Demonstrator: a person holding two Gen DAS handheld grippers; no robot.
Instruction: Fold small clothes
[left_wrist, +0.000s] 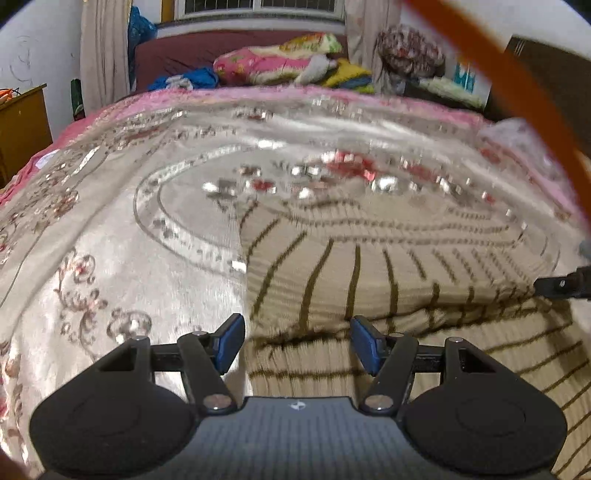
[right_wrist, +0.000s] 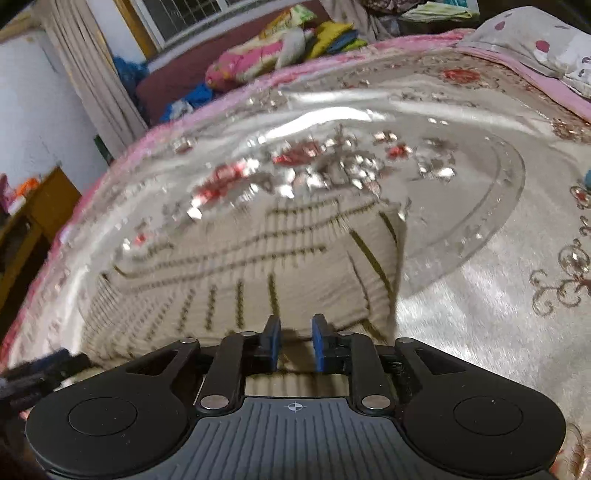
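Left gripper (left_wrist: 297, 341) fingers wide over striped cloth (left_wrist: 369, 273) on bed (left_wrist: 110, 236); right gripper (right_wrist: 294, 341) narrow, empty; pillow (right_wrist: 532, 40) right view only.

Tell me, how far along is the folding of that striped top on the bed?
Partly done, it seems: the striped garment lies on the bedspread with stripes running two ways, so one part looks already folded over. In hand: nothing. The left gripper is open above its near edge; the right gripper has a narrow empty gap. Left: further folds, probably.
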